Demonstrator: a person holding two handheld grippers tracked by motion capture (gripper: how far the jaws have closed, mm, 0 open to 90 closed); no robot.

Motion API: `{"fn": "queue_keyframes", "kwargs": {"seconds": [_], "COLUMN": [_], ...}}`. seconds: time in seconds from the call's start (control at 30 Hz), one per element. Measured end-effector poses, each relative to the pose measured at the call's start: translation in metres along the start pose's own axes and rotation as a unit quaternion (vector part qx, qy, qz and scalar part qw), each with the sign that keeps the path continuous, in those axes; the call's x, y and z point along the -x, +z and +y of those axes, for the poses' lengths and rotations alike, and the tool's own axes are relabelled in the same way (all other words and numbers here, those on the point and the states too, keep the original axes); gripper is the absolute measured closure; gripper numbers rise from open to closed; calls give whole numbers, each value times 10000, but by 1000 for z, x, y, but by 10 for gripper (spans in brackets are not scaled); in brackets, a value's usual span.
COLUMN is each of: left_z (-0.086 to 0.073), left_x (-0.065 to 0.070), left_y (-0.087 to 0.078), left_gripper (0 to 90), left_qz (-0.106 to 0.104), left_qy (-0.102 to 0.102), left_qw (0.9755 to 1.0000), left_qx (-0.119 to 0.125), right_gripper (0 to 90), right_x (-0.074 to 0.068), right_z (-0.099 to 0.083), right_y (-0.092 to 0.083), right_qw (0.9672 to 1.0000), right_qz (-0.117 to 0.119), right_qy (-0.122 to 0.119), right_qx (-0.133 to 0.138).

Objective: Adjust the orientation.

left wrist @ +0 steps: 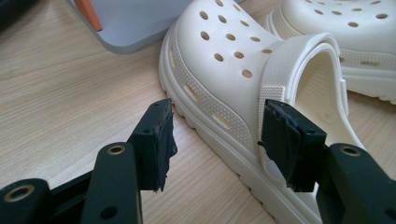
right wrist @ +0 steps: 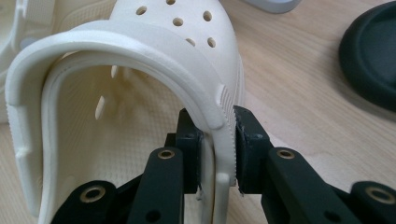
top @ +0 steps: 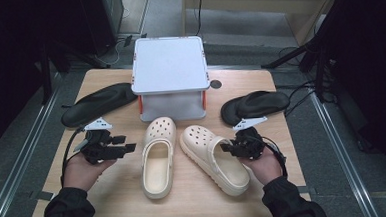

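Pale wood makes up the worktop (top: pixel 121 202), with a dark floor and metal rails around it. At its far left lies a black slipper (top: pixel 96 103), and behind the middle stands a small grey step stool (top: pixel 169 69) with orange trim.

Left of centre, the left hand-held gripper (top: pixel 125 148) hovers with its jaws spread wide; in the left gripper view the side wall of the left cream clog (left wrist: pixel 219 88) lies just ahead of them, one pad (left wrist: pixel 289 140) near the strap rivet, neither pad pressing. That clog lies in front of the stool, toe toward it.

Beside it, angled outward, sits the right cream clog (top: pixel 213 157). The right hand-held gripper (top: pixel 229 147) has its jaws set on either side of this clog's outer side wall at the heel opening, and the pads appear clamped on the rim. Farther right lies a second black slipper (top: pixel 253 105).

Grasping the pair seems the step in hand: right secured, left pending. Next, the left jaws should advance over the wall and close before any lifting.
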State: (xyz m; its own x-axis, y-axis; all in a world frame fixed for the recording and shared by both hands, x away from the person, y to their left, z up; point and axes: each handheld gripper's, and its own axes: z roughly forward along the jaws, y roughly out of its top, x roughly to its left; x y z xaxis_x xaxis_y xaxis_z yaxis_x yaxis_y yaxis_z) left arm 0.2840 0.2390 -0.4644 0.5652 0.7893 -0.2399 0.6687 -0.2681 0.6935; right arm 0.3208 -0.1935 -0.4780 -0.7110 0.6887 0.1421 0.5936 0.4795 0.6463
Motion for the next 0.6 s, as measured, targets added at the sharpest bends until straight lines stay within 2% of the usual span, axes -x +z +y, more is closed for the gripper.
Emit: {"fn": "queue_keyframes", "kwargs": {"seconds": [0.13, 0.3, 0.53, 0.6], "left_z": [1, 3, 6, 8], "left_x": [0, -2, -6, -6], "left_y": [2, 5, 13, 16], "left_gripper": [467, 543, 733, 781], "left_qz": [-50, -158, -345, -363], "left_qy": [-32, -75, -183, -148], "left_qw": [10000, 9998, 9991, 9990], "left_qx": [2, -64, -186, -206], "right_gripper": [755, 755, 754, 754], "right_x": [1, 2, 2, 2], "right_z": [7, 12, 17, 18], "right_y": [0, -1, 6, 8], "right_qw": [9998, 9993, 9979, 9974], "right_qz": [-96, -187, -340, -404], "right_qy": [80, 253, 531, 596], "right_qx": [122, 187, 132, 100]}}
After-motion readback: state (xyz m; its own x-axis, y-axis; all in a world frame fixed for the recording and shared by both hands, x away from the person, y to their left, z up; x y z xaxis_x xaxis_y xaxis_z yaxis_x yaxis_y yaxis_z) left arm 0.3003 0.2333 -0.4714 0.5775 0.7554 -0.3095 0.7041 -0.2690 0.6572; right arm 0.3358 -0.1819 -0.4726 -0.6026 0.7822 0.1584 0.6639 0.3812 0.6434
